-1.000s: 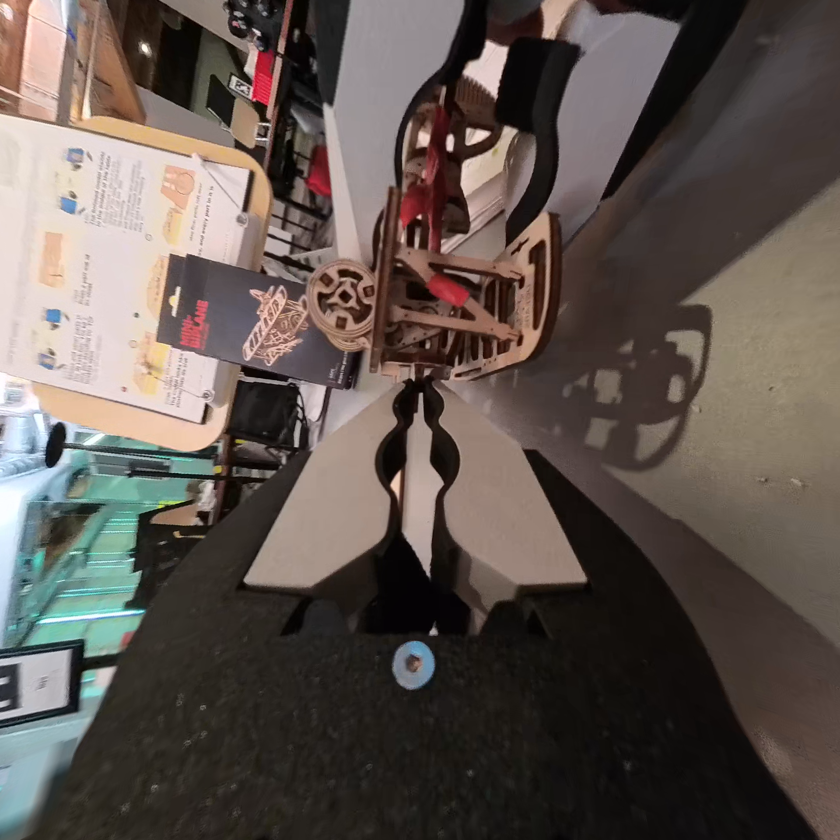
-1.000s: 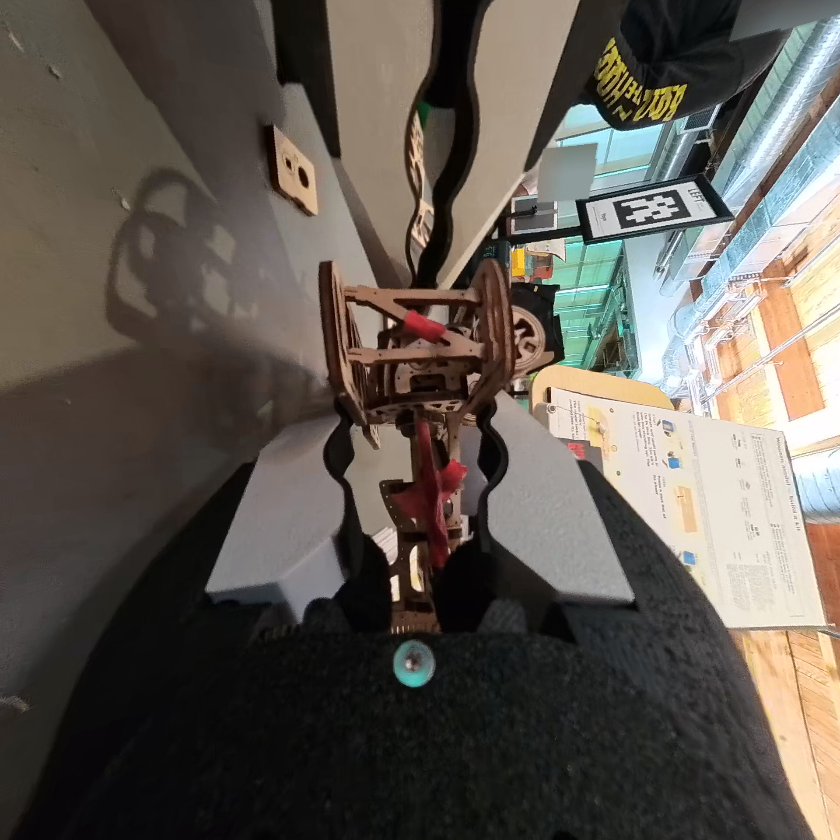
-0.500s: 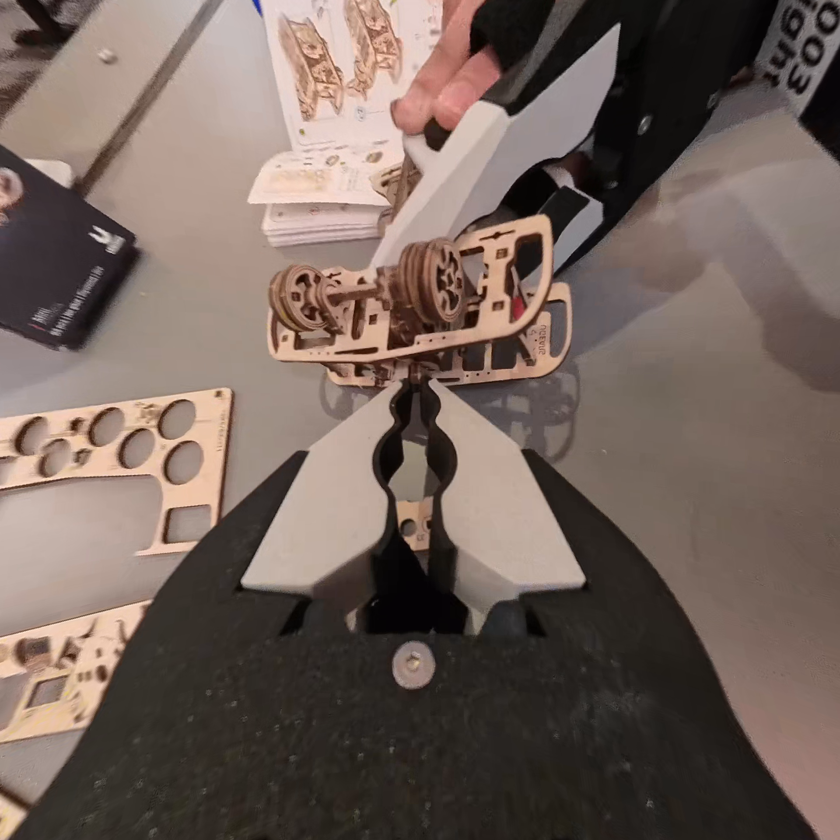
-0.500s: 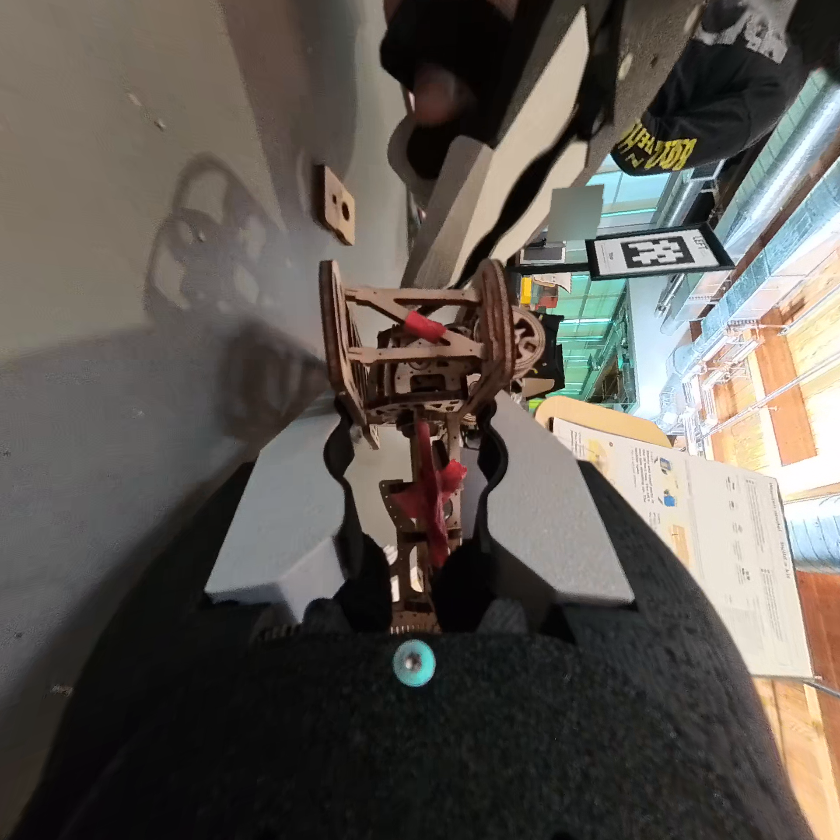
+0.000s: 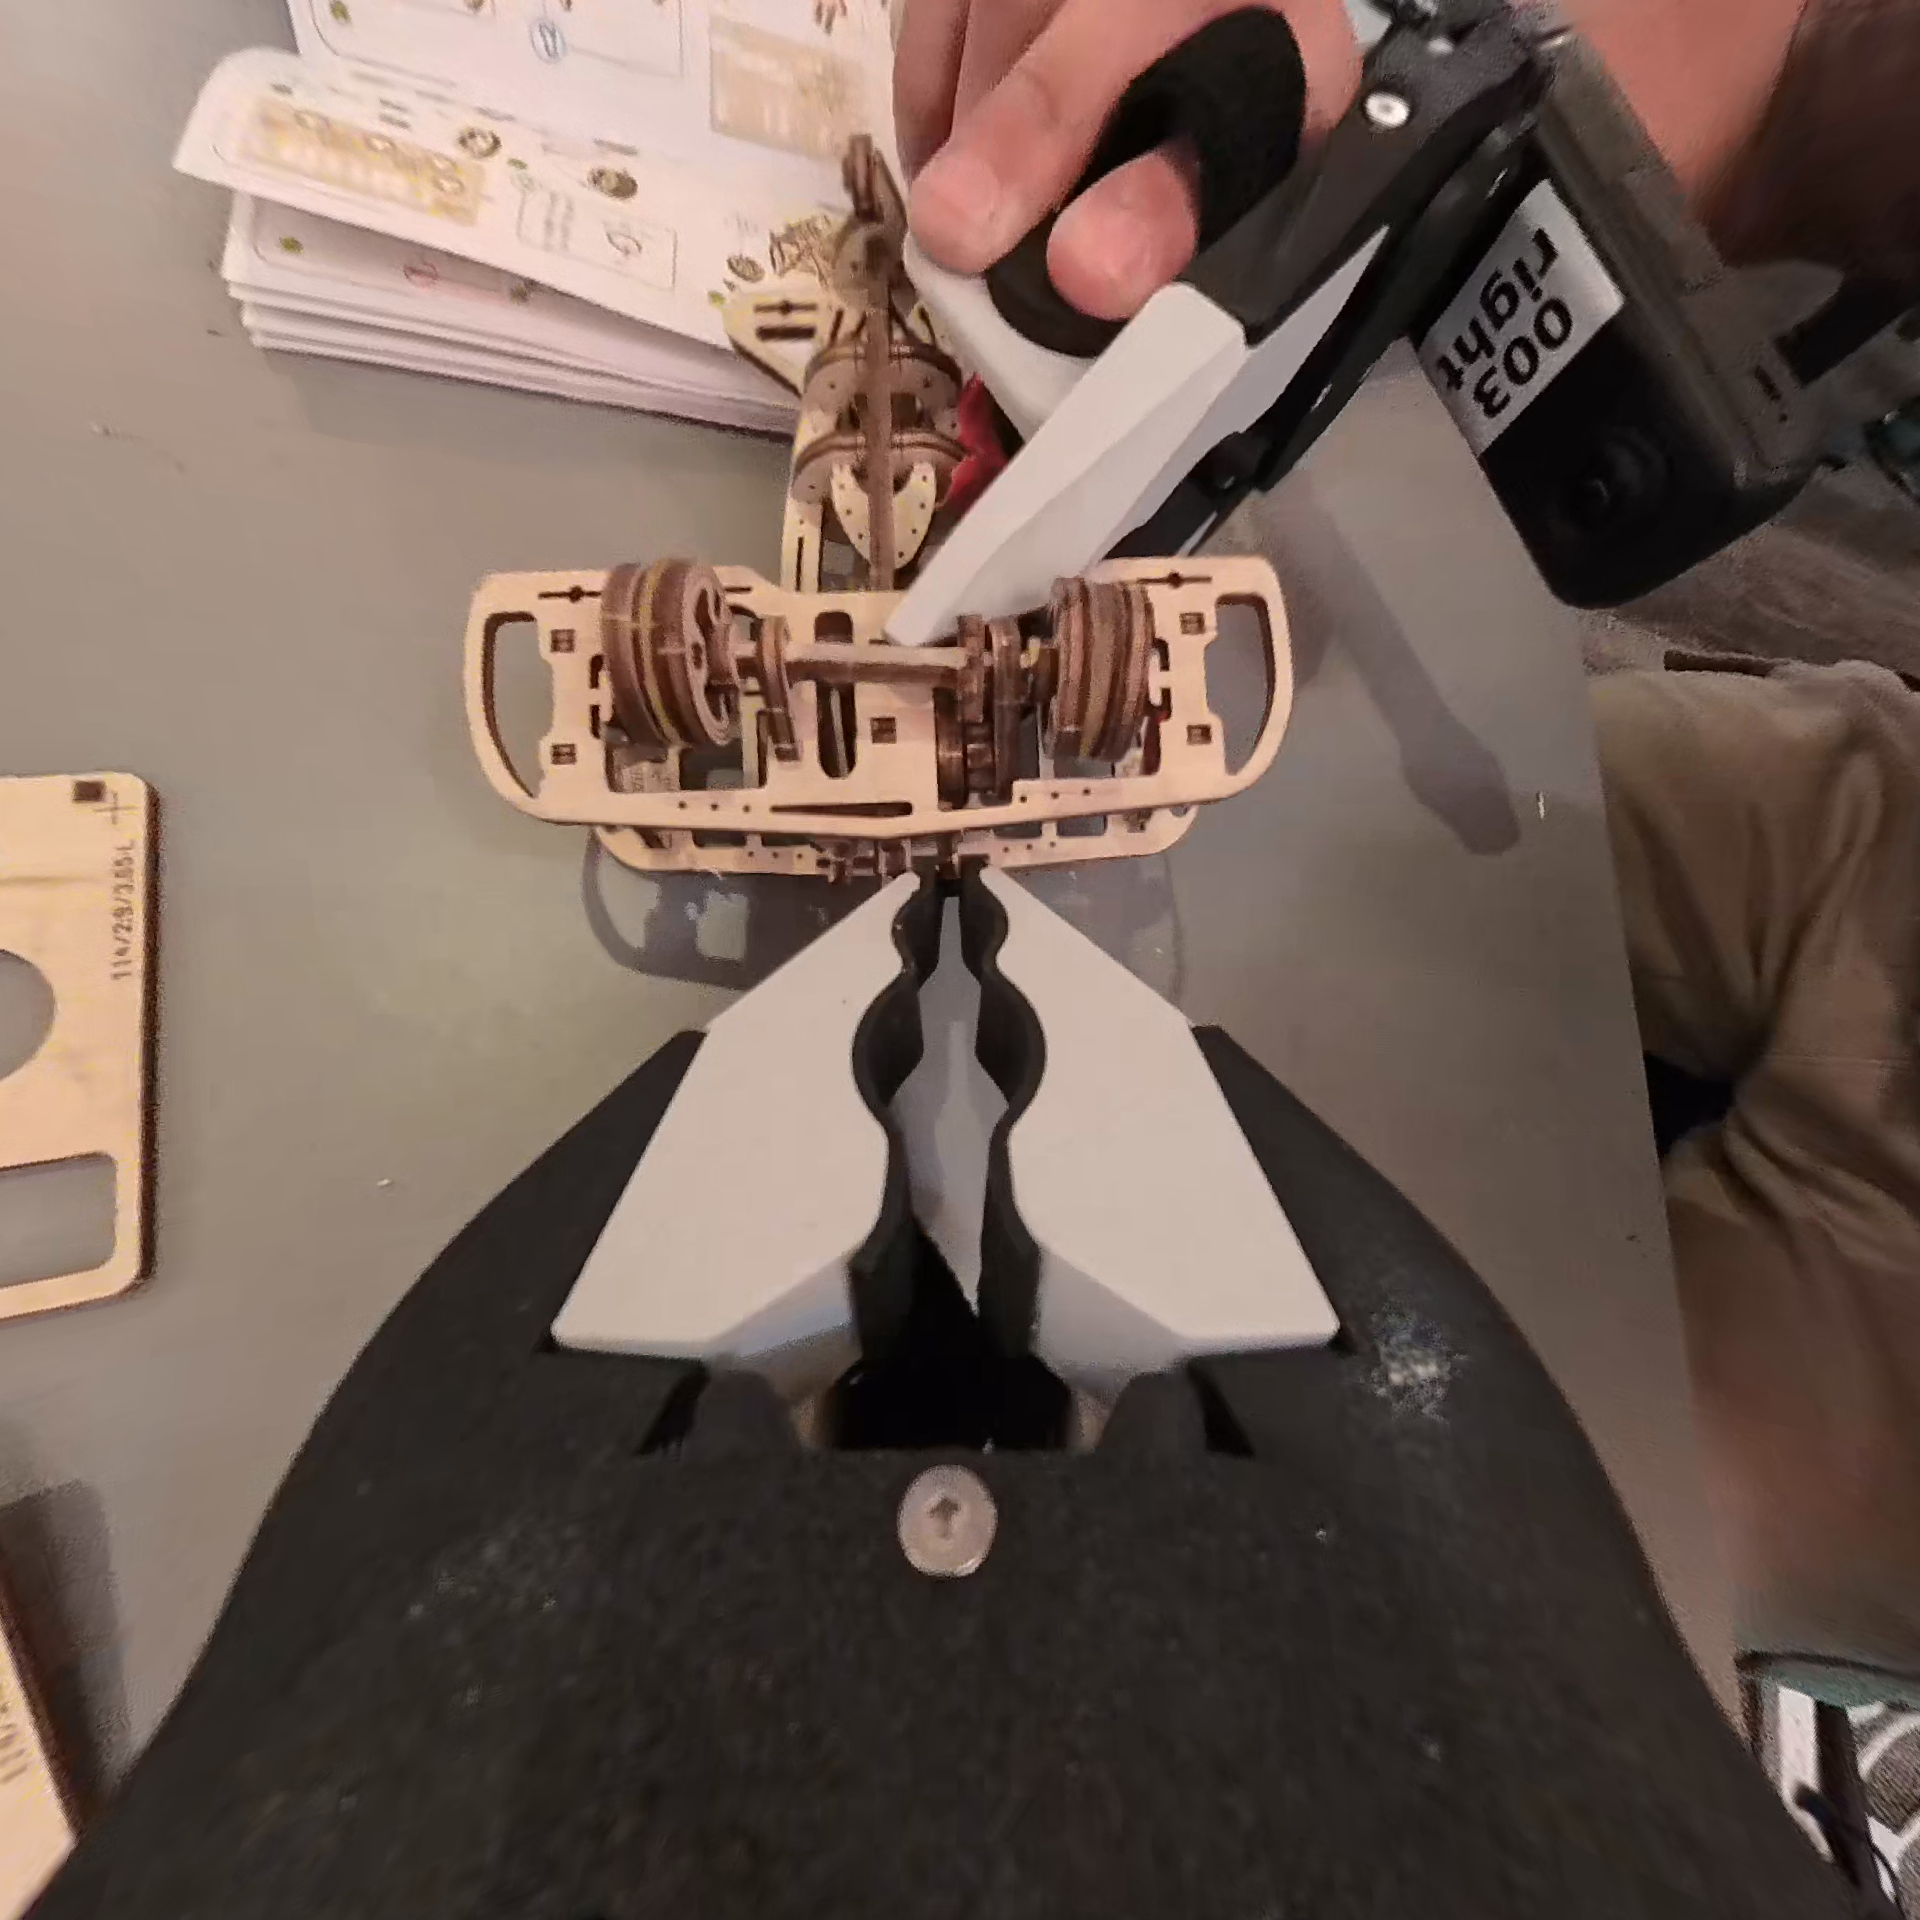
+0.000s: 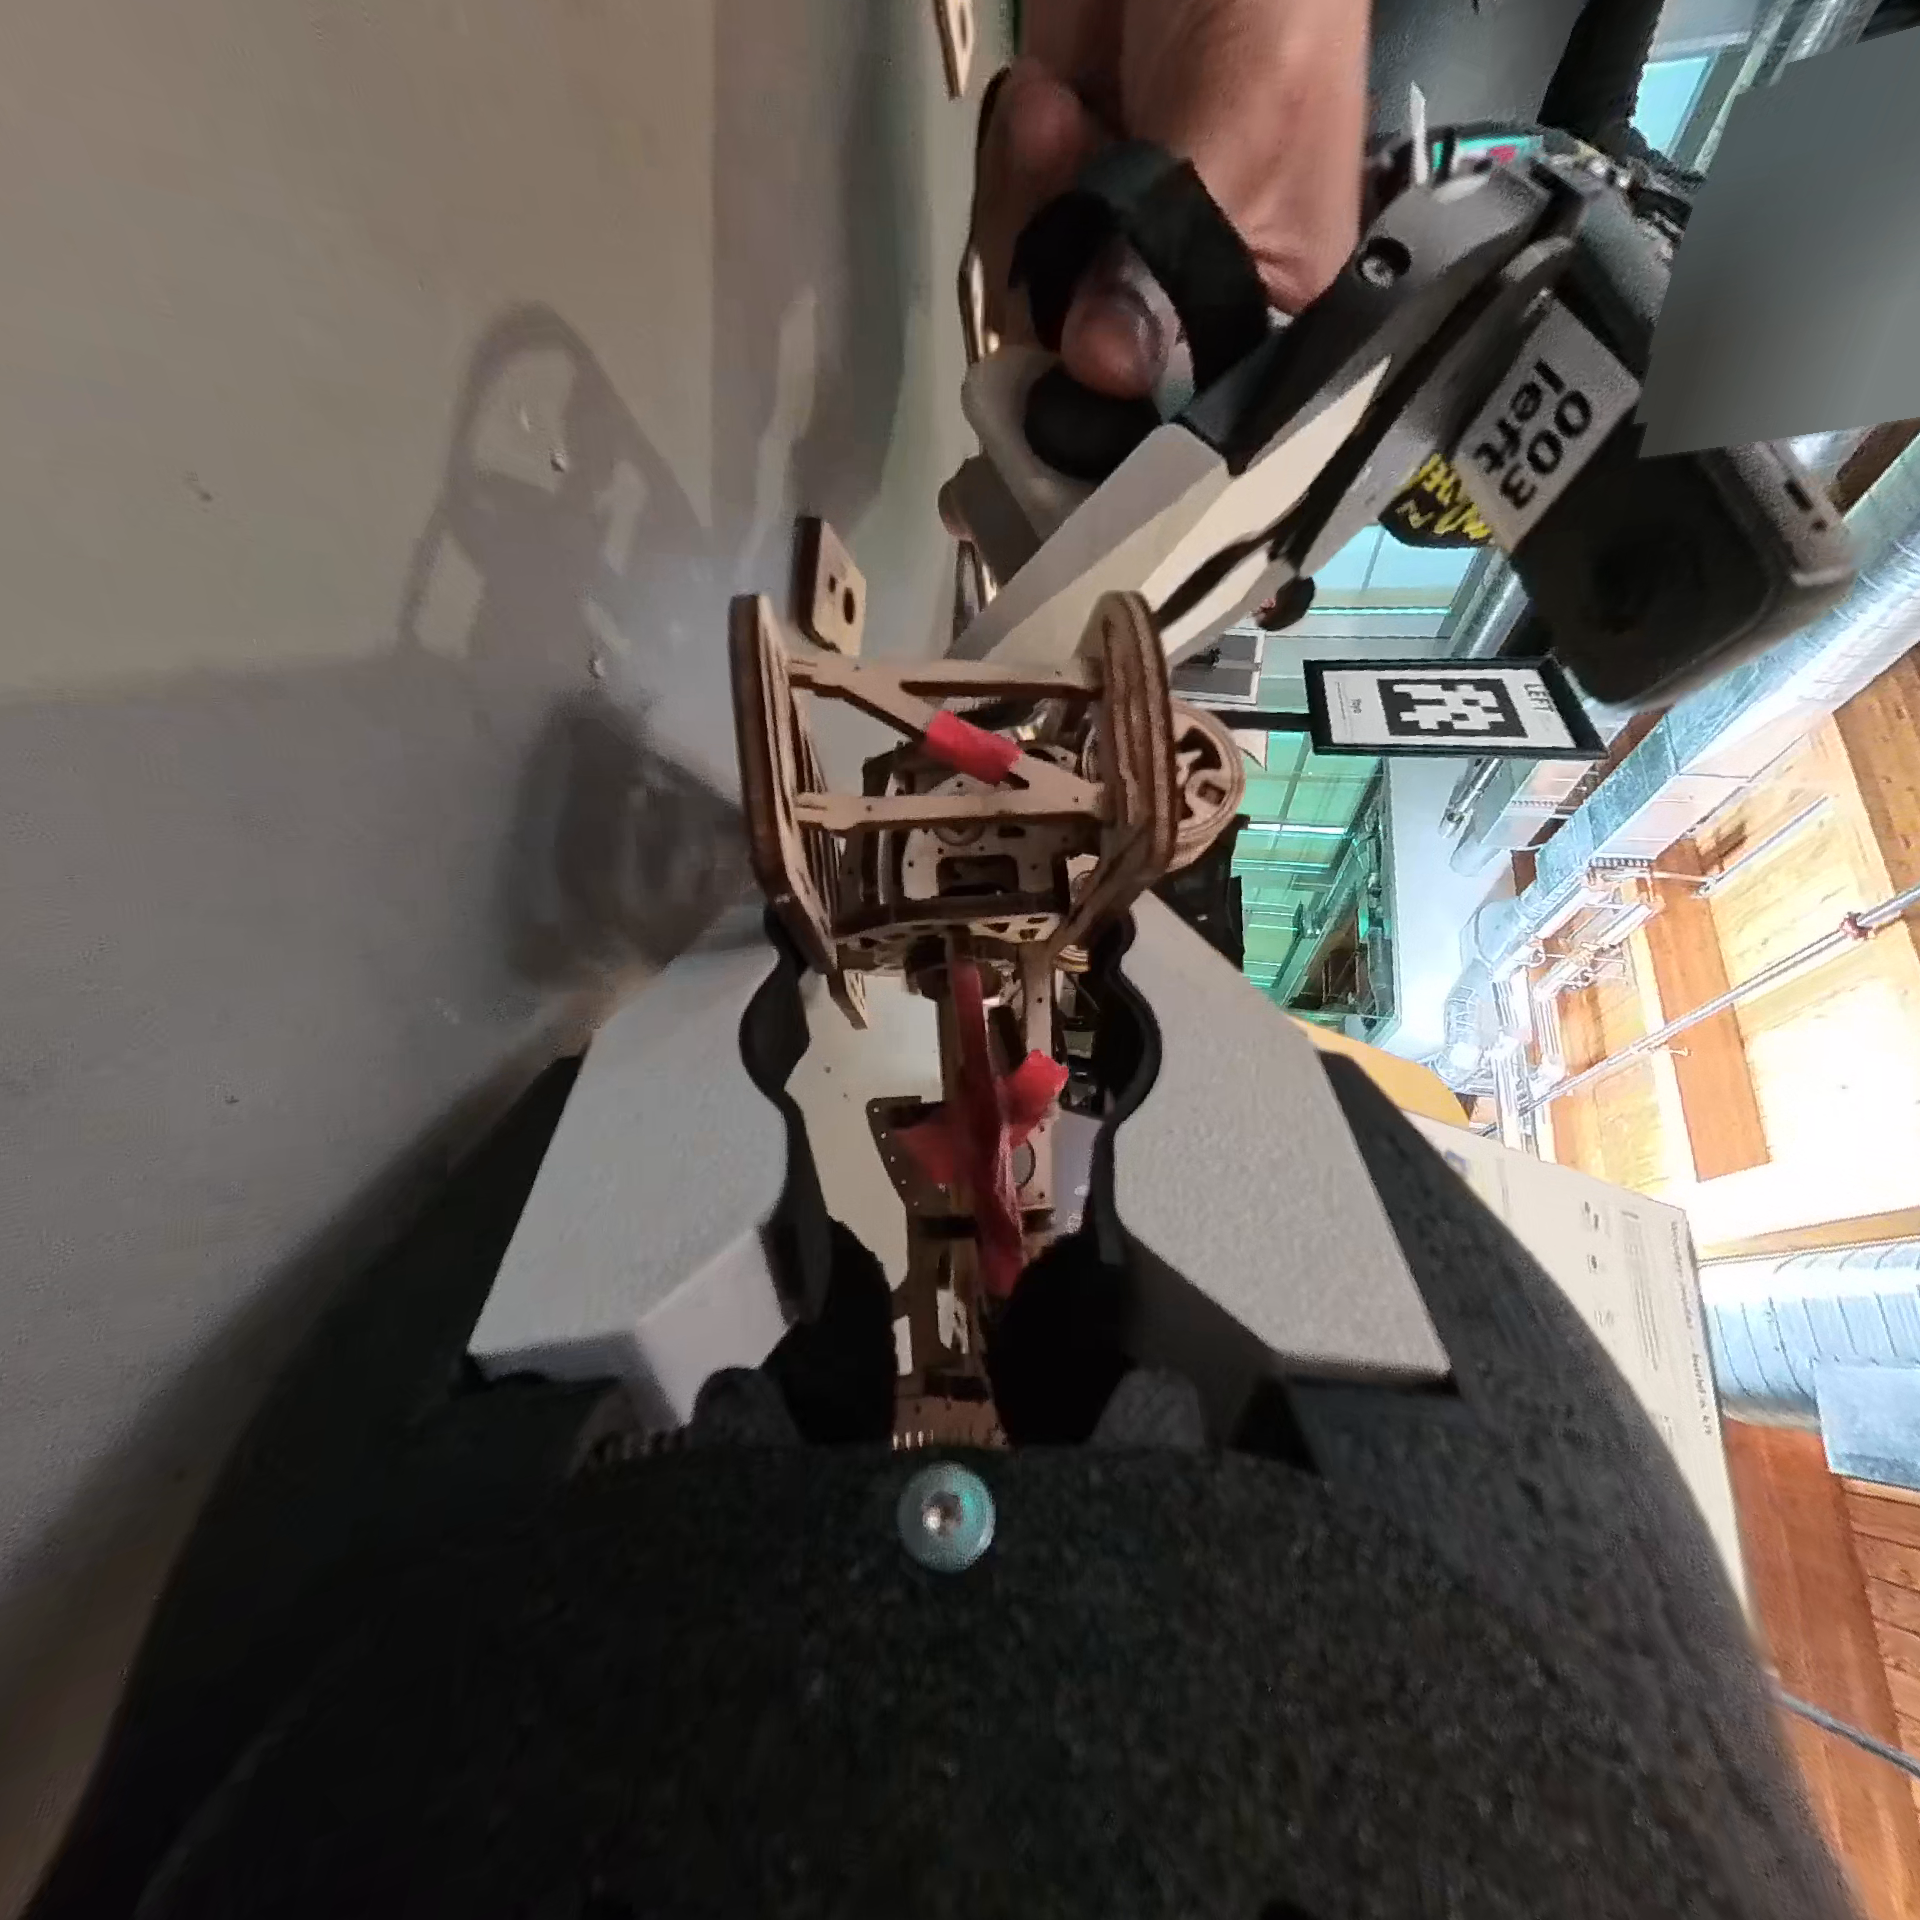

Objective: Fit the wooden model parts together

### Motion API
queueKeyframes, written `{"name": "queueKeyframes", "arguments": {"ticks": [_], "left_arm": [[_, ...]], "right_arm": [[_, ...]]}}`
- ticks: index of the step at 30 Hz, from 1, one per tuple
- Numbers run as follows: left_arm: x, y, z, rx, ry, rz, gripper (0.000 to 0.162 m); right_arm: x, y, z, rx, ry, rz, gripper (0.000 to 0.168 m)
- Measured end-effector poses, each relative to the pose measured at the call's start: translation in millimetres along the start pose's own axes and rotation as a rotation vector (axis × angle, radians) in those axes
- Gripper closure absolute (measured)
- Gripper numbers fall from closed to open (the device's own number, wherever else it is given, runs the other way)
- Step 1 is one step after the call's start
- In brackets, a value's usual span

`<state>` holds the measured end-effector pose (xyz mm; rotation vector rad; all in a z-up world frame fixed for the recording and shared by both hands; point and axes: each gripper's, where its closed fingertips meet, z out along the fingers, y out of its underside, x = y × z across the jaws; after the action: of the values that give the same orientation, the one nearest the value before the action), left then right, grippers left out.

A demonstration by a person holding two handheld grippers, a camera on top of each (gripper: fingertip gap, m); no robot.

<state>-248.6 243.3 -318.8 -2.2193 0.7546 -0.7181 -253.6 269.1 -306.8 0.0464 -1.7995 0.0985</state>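
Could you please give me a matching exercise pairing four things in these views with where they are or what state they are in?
Things:
1. wooden model
2. booklets
3. cut-out sheet
4. left hand-held gripper

Places or states:
A. lying flat at the left edge of the table
B. stacked on the table behind the model
C. shut on the model's near edge
D. held up off the table between both hand-held grippers

Pairs: 1-D, 2-B, 3-A, 4-C

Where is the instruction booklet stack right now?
Left wrist view, upper left: the instruction booklet stack lies on the grey table, behind the wooden model.
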Motion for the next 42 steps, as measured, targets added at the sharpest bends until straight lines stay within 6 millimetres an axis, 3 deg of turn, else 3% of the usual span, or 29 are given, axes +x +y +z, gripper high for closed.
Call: {"name": "queueKeyframes", "arguments": {"ticks": [8, 13, 42], "left_arm": [[1.9, 8.9, -0.4, -0.086, -0.013, -0.025, 0.162], [4.2, 7.1, -2.7, -0.082, -0.009, 0.025, 0.162], [-6.0, -7.8, 2.8, 0.063, -0.028, 0.003, 0.161]], "right_arm": [[-3.2, -6.9, 2.4, -0.016, 0.004, -0.078, 0.115], [-1.3, -9.5, 1.6, 0.013, 0.005, -0.026, 0.116], [1.1, 8.9, 0.3, 0.003, 0.007, 0.077, 0.115]]}}
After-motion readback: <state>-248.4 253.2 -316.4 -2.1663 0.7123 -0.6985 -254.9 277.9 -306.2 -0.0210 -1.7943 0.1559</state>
